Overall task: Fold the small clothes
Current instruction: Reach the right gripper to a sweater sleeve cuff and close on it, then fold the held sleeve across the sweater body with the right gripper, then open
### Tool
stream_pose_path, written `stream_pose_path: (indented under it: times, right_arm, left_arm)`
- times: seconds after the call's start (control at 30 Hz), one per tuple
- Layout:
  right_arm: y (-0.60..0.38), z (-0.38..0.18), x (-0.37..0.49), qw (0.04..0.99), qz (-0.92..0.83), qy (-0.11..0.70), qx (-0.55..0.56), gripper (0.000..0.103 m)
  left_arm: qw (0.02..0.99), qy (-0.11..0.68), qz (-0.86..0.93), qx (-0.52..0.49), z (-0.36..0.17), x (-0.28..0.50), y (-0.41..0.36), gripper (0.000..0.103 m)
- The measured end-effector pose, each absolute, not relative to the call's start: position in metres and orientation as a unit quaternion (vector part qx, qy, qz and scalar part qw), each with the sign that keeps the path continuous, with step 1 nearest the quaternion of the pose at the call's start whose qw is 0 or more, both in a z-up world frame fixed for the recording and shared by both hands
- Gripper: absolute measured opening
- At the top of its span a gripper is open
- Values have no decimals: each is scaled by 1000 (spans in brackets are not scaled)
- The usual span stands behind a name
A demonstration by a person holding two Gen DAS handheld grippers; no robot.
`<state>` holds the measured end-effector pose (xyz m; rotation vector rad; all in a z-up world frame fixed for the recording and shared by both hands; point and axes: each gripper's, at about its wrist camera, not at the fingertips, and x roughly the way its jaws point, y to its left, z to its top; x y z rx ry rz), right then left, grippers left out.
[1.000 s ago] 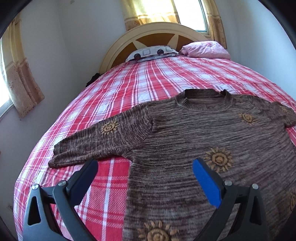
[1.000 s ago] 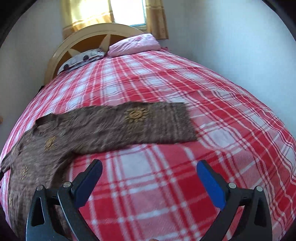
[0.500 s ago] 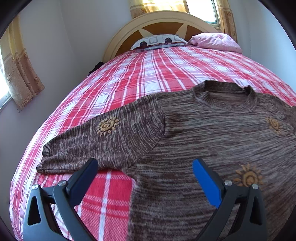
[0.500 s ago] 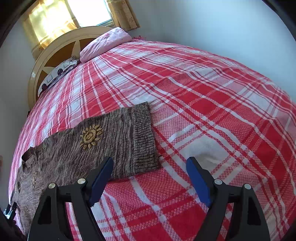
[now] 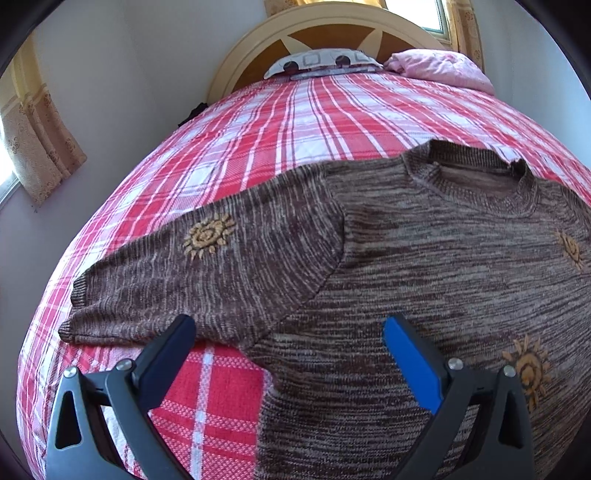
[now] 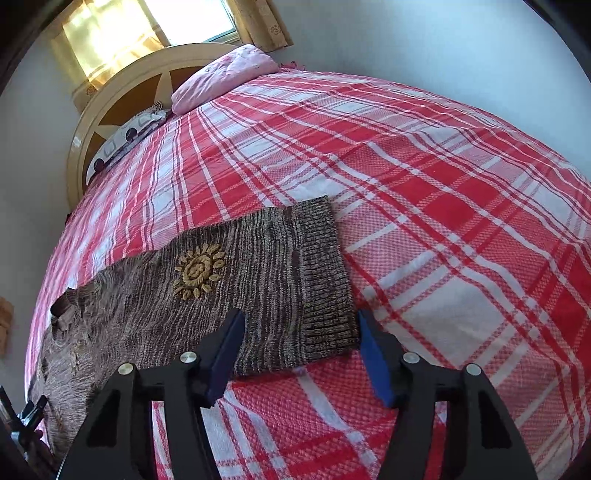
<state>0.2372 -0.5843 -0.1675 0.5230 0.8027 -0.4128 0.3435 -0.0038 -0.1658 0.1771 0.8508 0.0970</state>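
Observation:
A brown knitted sweater [image 5: 424, 266] with yellow sun motifs lies flat on the bed, both sleeves spread out. My left gripper [image 5: 288, 332] is open, low over the underarm where the left sleeve [image 5: 192, 273] meets the body. My right gripper [image 6: 301, 332] is open, its fingers standing either side of the ribbed cuff [image 6: 325, 280] of the right sleeve [image 6: 221, 280]. The cuff's near edge lies between the fingers. Neither gripper holds cloth.
The bed has a red and white plaid cover [image 6: 424, 192]. A rounded cream headboard [image 5: 332, 33], a patterned pillow [image 5: 325, 62] and a pink pillow [image 5: 443, 70] are at the far end. Walls and curtained windows surround the bed.
Both grippers moved forward and lower toward the sweater. The right gripper swung to the right sleeve's cuff and narrowed its opening around it. The left closed in on the underarm.

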Motion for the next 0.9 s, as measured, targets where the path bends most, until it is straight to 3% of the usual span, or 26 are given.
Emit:
stream_pose_path:
  times: [0.13, 0.23, 0.53, 0.9]
  right_arm:
    - [-585, -168, 247, 867, -209, 391, 228, 23]
    - [-585, -166, 251, 870, -207, 388, 221, 16]
    - [-523, -126, 276, 910, -174, 356, 122, 12]
    - [-351, -104, 321, 942, -31, 334, -5, 12]
  left_arm:
    - [904, 417, 44, 90, -168, 345, -6, 103]
    - [904, 416, 43, 89, -169, 345, -5, 103]
    - [904, 415, 41, 92, -170, 344, -8, 103]
    - [904, 416, 40, 88, -172, 344, -8, 103]
